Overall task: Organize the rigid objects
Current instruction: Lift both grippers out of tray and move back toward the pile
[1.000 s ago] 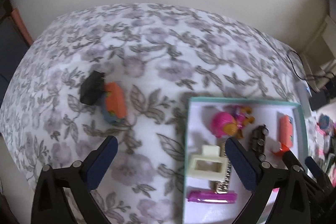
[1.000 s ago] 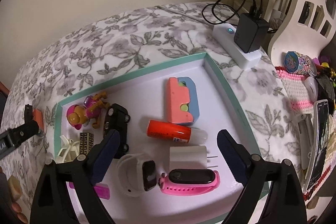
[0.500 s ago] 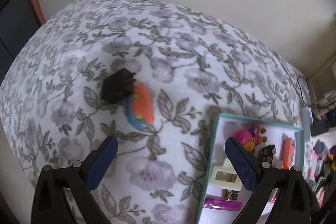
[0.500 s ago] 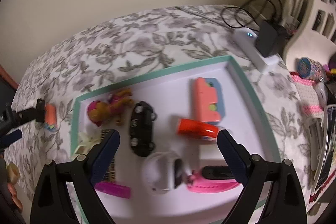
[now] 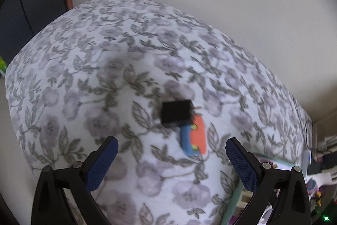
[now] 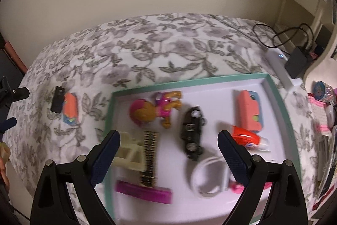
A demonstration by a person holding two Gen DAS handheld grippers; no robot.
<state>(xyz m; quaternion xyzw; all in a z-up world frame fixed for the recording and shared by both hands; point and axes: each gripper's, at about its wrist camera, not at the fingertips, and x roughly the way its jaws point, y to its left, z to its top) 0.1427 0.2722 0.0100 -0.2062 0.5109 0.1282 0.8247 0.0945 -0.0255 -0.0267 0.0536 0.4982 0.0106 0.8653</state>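
Across the right wrist view's lower centre, the tray [image 6: 276,94] already holds most toys. At middle left, a black charger [image 6: 57,99] and orange-blue block [image 6: 70,111] lie outside on the bed [image 6: 168,50], touching. Both the left hand-held gripper [image 5: 171,158] and the right hand-held gripper [image 6: 168,150] are spread, empty.

Soft, even indoor light is filling both views, cooler in the left wrist view and turning warm and yellowish in the right. Motion blur is smearing the floral bedspread [image 5: 126,81] and the toys in the tray [image 6: 273,85], worst toward the lower centre. Fisheye distortion is bending the edges, and dark vignetting is closing off the corners.
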